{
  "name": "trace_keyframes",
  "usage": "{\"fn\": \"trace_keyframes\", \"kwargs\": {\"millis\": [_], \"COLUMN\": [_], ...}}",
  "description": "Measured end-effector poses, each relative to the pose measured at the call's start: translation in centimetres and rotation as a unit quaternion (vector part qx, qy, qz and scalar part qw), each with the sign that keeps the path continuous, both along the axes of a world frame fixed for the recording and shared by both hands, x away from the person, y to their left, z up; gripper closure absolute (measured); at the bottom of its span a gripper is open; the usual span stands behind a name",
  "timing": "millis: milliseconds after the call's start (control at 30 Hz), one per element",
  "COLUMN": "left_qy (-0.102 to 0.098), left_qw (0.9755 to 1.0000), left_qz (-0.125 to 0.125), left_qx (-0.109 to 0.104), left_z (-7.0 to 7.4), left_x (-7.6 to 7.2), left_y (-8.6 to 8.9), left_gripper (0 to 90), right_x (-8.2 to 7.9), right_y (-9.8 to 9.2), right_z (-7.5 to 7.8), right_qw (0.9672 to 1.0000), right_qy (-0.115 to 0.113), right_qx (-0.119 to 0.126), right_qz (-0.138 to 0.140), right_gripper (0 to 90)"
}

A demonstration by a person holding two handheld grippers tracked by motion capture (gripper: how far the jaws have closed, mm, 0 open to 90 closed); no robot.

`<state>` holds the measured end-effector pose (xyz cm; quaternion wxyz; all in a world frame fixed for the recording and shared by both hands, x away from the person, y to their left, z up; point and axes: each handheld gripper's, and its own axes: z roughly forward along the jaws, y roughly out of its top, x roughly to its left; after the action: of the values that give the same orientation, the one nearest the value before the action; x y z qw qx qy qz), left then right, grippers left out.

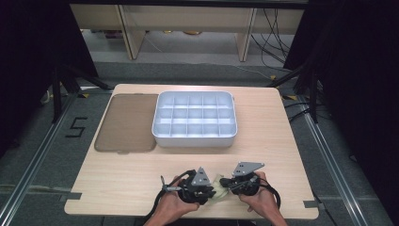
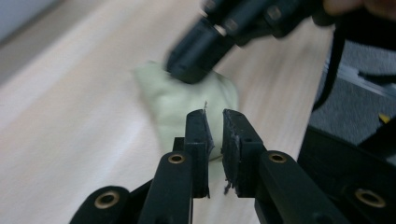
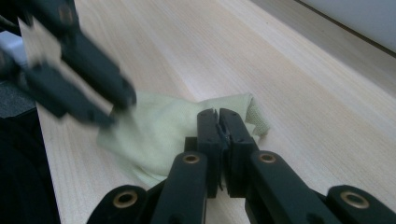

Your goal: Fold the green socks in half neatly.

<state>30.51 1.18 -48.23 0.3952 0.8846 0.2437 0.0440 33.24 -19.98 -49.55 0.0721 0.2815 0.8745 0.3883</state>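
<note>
high view: two grippers meet over one small cloth

high view, from where i stand: a pale green cloth [image 1: 218, 187] lies near the front edge of the wooden table [image 1: 282, 141], between the left gripper [image 1: 207, 190] and the right gripper [image 1: 229, 184], which sit close together over it. each is held in one of the person's hands, coming in from the bottom.

in the left gripper view the jaws stand a narrow slit apart above the near edge of the cloth [image 2: 187, 100]; whether any fabric is pinched between them i cannot tell. the other gripper's tip presses down on the far side of the cloth. in the right gripper view the jaws are drawn together, tips at the cloth [image 3: 163, 126], seemingly nipping a fold, though the contact itself is hidden.

to my eye this is the taking-hold step, each gripper claiming one side of the cloth. the next move likely calls for a firm pinch on both sides, then lifting or spreading without letting an edge slip.

counted: one cloth, two grippers, one white divided tray [image 1: 195, 139] well back on the table, one brownish flat lid [image 1: 127, 122] lying just beside it on the left.
</note>
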Motion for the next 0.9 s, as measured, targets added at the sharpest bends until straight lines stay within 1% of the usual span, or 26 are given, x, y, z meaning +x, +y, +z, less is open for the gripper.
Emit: {"fn": "trace_keyframes", "kwargs": {"millis": [33,67,100,133,167,200,233,300,333,367,400,467,500,567,600,633,667,733,767,800,833,867,900], "left_qy": [-0.002,-0.02,-0.022,-0.02,-0.015,-0.012,-0.019,-0.018,-0.009,-0.009,-0.011,-0.008,-0.008,-0.008,-0.008,-0.009,-0.007,-0.019,-0.018,-0.015,-0.016,-0.014,-0.017], "left_qw": [0.9999,0.9972,0.9967,0.9969,0.9978,0.9977,0.9969,0.9974,0.998,0.998,0.9979,0.9982,0.9981,0.998,0.998,0.998,0.9981,0.9977,0.9978,0.9978,0.9977,0.9986,0.9975], "left_qz": [-0.012,-0.044,-0.046,-0.047,-0.04,-0.04,-0.046,-0.043,-0.036,-0.036,-0.037,-0.034,-0.034,-0.037,-0.036,-0.035,-0.036,-0.041,-0.04,-0.036,-0.037,-0.027,-0.039], "left_qx": [0.012,0.057,0.063,0.059,0.05,0.054,0.06,0.055,0.051,0.051,0.052,0.049,0.051,0.051,0.052,0.053,0.05,0.051,0.05,0.054,0.054,0.042,0.057], "left_z": [-0.3,-0.7,-1.1,-1.3,-1.4,-1.3,-1.2,-1.4,-1.5,-1.5,-1.5,-1.5,-1.5,-1.5,-1.5,-1.5,-1.5,-1.5,-1.5,-1.5,-1.5,-1.6,-1.4], "left_x": [0.0,0.0,-0.1,0.0,-0.1,-0.1,0.0,-0.1,-0.2,-0.2,-0.2,-0.2,-0.2,-0.2,-0.2,-0.2,-0.2,-0.1,-0.2,-0.2,-0.3,-0.4,-0.3], "left_y": [-0.3,-0.7,-0.9,-1.0,-1.1,-1.1,-1.0,-0.9,-1.0,-1.0,-1.0,-1.0,-1.0,-1.0,-1.0,-1.0,-1.0,-1.0,-1.0,-1.0,-1.0,-1.2,-1.0], "left_gripper": [79.7,80.0,81.0,82.1,83.0,83.0,83.5,84.4,84.7,84.7,84.7,84.7,84.7,84.7,84.7,84.7,84.6,84.7,84.7,84.6,84.6,84.5,84.4], "right_x": [0.0,0.0,0.0,0.0,0.0,0.0,0.0,0.0,-0.1,-0.1,0.0,0.1,0.1,0.1,0.3,0.3,0.3,0.2,0.1,0.2,0.2,0.1,0.2], "right_y": [0.0,0.0,0.0,0.0,-0.1,-0.1,-0.1,-0.1,0.0,0.0,0.0,-0.1,-0.1,-0.2,-0.3,-0.3,-0.4,-0.3,-0.1,-0.1,-0.1,-0.1,0.0], "right_z": [0.0,0.0,0.0,0.0,0.0,0.0,0.0,0.0,0.0,0.0,0.0,0.1,0.1,0.3,0.4,0.5,0.7,0.9,1.0,1.1,1.1,1.2,1.2], "right_qw": [1.0,1.0,1.0,1.0,1.0,1.0,1.0,1.0,0.9999,0.9999,1.0,1.0,1.0,0.9999,0.9999,0.9998,0.9997,0.9996,0.9994,0.9994,0.9994,0.9993,0.9992], "right_qy": [0.0,0.0,0.001,0.001,0.001,0.001,0.001,0.002,0.007,0.007,0.001,0.001,0.001,0.003,-0.005,-0.004,-0.008,-0.006,-0.014,-0.022,-0.022,-0.017,-0.016], "right_qx": [0.0,-0.001,0.0,0.0,-0.003,-0.003,-0.003,-0.001,0.0,0.0,-0.001,0.003,0.003,0.005,0.007,0.009,0.015,0.018,0.023,0.022,0.022,0.025,0.025], "right_qz": [0.0,-0.002,-0.002,-0.002,-0.004,-0.004,-0.003,-0.004,-0.008,-0.008,-0.003,-0.005,-0.005,-0.014,-0.014,-0.016,-0.019,-0.019,-0.023,-0.013,-0.013,-0.023,-0.025], "right_gripper": [87.7,87.7,87.7,87.7,87.7,87.7,87.7,87.7,87.7,87.7,87.7,87.1,87.1,86.4,85.7,84.9,83.3,82.5,81.4,80.4,80.4,78.8,77.0]}}
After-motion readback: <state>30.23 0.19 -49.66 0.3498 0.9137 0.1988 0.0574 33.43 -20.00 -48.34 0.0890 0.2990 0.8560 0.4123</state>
